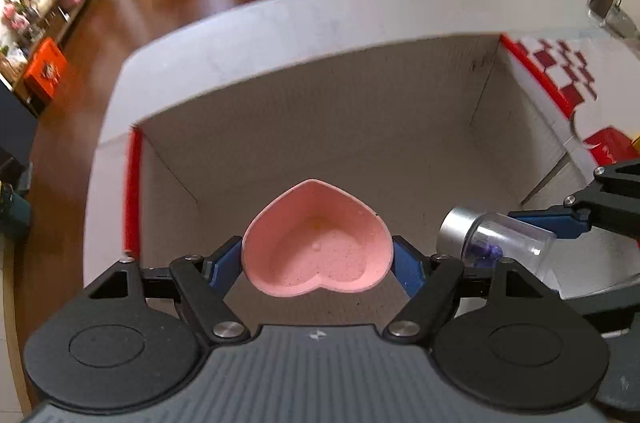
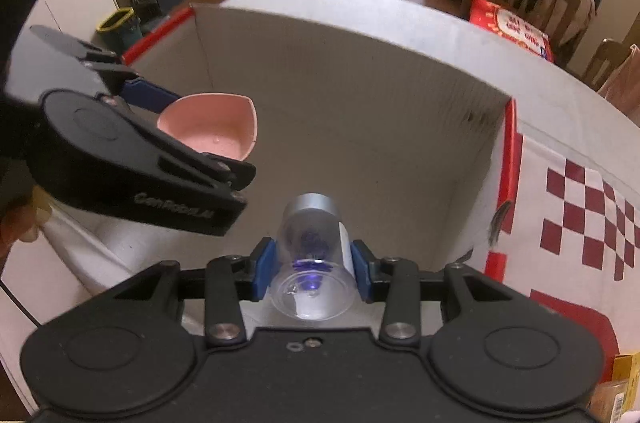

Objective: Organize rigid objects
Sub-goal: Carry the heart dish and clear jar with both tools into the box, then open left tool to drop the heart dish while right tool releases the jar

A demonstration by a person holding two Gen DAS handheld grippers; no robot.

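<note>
Left hand-held gripper point(image 1: 318, 263) clamps pink heart dish point(image 1: 318, 251), held over the open box point(image 1: 320, 127). Right hand-held gripper point(image 2: 312, 271) grips clear jar point(image 2: 312, 259), silver cap forward, also above the box, beside the dish.

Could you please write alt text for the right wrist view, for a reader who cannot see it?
The right gripper clamps a clear jar with a silver lid between blue pads, over an open cardboard box. At left, the left gripper holds a pink heart-shaped dish over the same box. A living room lies beyond.
</note>
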